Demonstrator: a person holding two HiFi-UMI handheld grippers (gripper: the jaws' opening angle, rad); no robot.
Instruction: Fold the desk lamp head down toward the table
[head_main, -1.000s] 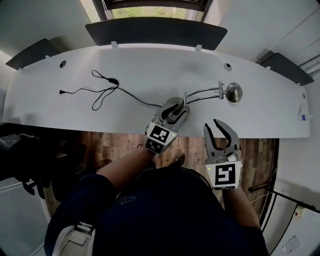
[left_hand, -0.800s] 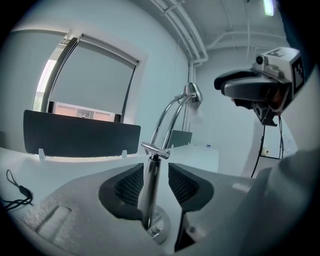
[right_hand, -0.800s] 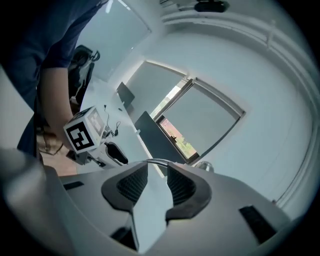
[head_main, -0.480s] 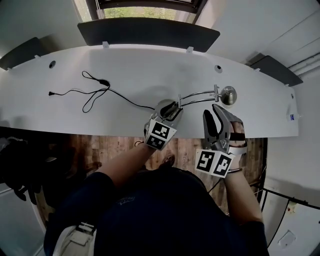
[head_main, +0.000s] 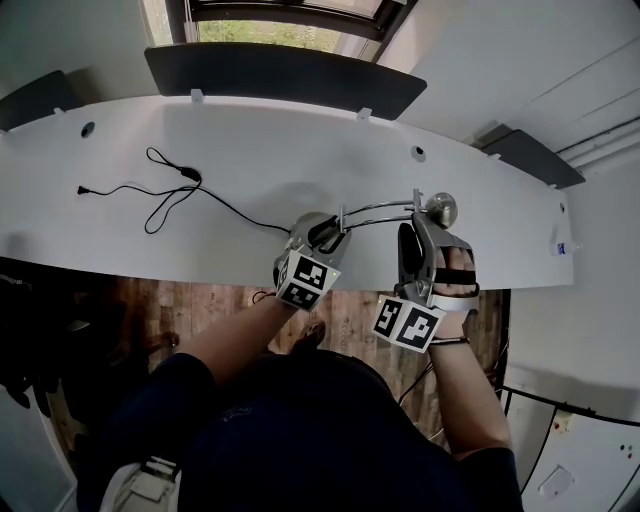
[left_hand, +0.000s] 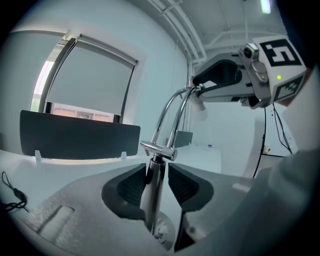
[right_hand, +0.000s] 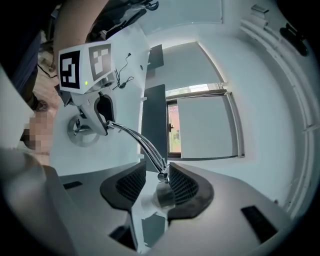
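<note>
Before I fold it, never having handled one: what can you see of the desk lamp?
The desk lamp looks like chrome. Its round base sits on the white table near the front edge; an upright post carries a cross joint, from which two thin curved rods reach to a small rounded head. The left gripper is closed on the post. The jaws of the right gripper have just been opening and stand around the head, unclamped.
</note>
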